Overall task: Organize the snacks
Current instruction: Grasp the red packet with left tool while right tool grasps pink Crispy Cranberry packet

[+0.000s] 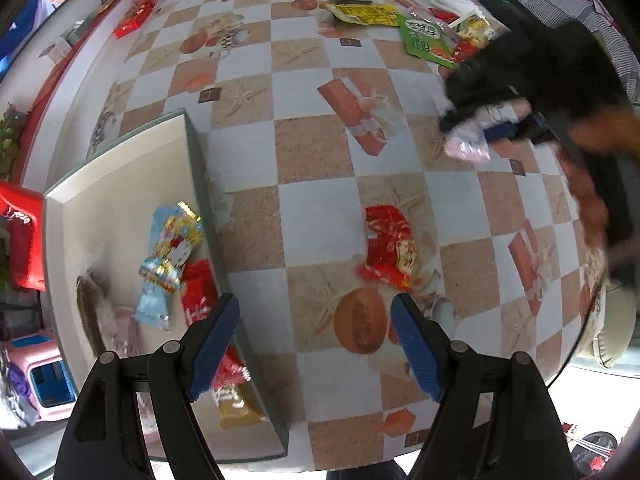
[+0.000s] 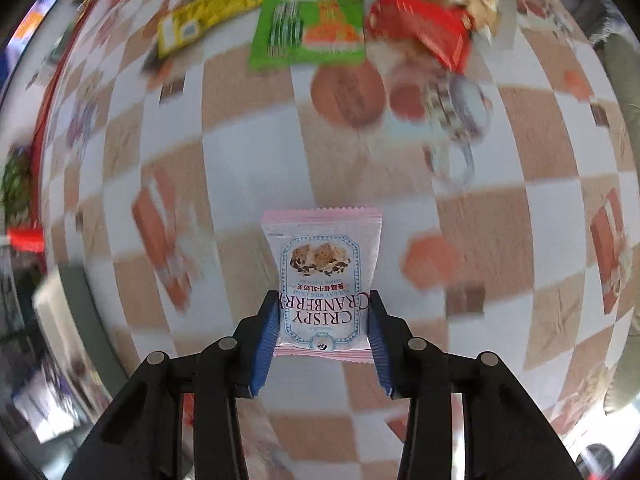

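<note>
Two tools are in use above a checkered table (image 1: 312,92). Left side: a shallow white box (image 1: 120,184) holds several wrapped snacks, among them a blue-and-gold packet (image 1: 172,248). The left tool (image 1: 312,344) hangs over the box's right wall, jaws spread, nothing between them. A red snack packet (image 1: 388,248) lies on the table just beyond it. The right tool (image 2: 322,344) pinches a pink cranberry crisp packet (image 2: 322,276) by its sides. Far edge: green (image 2: 308,16), yellow (image 2: 212,8) and red (image 2: 420,28) packets.

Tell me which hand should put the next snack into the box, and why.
Right. The right gripper is already clamped on the pink cranberry packet and only has to carry it to the box. The left gripper is open and empty above the table.
</note>
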A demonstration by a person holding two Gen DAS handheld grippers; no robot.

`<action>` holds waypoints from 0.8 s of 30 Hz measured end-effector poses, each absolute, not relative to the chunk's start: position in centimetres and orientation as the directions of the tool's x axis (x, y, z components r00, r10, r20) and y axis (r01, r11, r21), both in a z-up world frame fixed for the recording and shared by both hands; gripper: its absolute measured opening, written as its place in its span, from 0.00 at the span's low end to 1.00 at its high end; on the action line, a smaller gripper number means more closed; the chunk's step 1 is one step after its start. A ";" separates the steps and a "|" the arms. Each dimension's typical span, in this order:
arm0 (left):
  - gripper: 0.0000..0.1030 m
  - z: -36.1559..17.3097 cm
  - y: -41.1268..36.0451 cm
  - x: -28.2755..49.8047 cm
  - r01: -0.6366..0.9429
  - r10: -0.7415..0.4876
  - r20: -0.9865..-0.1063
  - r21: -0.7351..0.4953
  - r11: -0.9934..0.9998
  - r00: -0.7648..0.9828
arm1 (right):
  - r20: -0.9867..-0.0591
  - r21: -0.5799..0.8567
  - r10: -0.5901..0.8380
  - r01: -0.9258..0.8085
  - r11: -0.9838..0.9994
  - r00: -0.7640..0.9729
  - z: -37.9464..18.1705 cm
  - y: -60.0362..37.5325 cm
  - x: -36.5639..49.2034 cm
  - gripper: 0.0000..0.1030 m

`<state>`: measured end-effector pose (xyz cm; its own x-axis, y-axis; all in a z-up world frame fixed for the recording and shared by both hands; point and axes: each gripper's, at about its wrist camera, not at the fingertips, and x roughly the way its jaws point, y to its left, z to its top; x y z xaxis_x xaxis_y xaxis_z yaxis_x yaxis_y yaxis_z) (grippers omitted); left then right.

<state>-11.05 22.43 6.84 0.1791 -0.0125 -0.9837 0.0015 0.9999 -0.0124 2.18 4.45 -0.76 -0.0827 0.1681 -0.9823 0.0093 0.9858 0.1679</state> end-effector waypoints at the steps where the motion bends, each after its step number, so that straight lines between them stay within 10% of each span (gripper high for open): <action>1: 0.79 6.7 22.3 -10.7 0.005 -0.013 -0.984 -0.013 1.000 0.178 | -0.980 0.174 0.173 -0.009 0.985 -0.101 -0.9 3.9 1.0 0.42; 13: 0.79 1.7 18.9 -6.3 0.010 -0.046 -0.996 -0.045 0.999 0.078 | -0.977 0.149 0.135 -0.076 0.986 -0.163 -1.2 -0.6 -8.9 0.44; 17: 0.82 0.5 18.1 -5.8 0.024 -0.010 -0.999 -0.009 1.000 0.054 | -0.982 0.122 0.104 -0.109 0.987 -0.156 -1.6 -0.5 -7.5 0.59; 24: 0.79 0.6 17.3 -5.5 0.019 0.001 -0.998 0.002 1.000 0.067 | -0.984 0.107 0.082 -0.153 0.983 -0.158 -1.7 2.2 -8.6 0.42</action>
